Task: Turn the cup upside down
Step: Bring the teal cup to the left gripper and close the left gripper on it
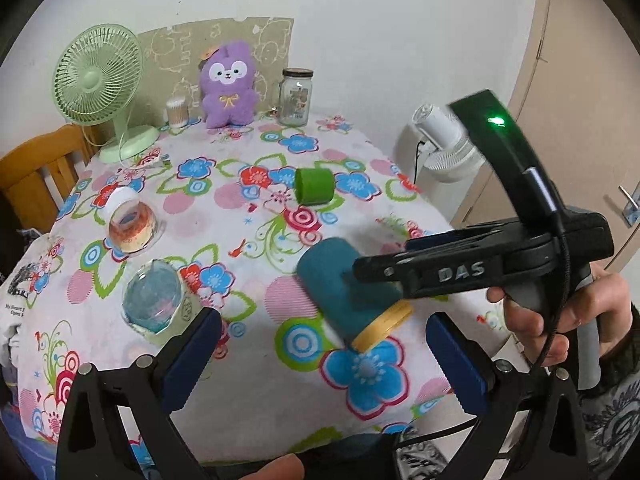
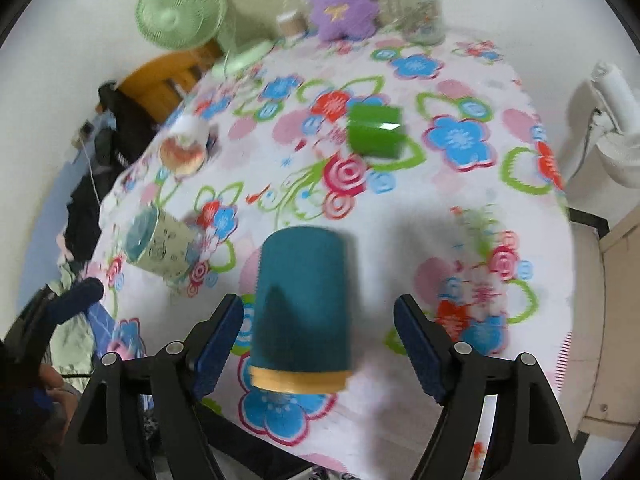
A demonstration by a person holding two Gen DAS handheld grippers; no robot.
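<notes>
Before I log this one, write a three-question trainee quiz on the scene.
1. True or false: the right gripper is clamped on the teal cup.
2. How does the green cup sit? A upright, B on its side, C stacked on another cup.
3. Fill in: the teal cup's tan rim points ____ the right gripper.

Key: 1 false, its jaws stand open either side, apart from the cup; 2 B; 3 toward.
</notes>
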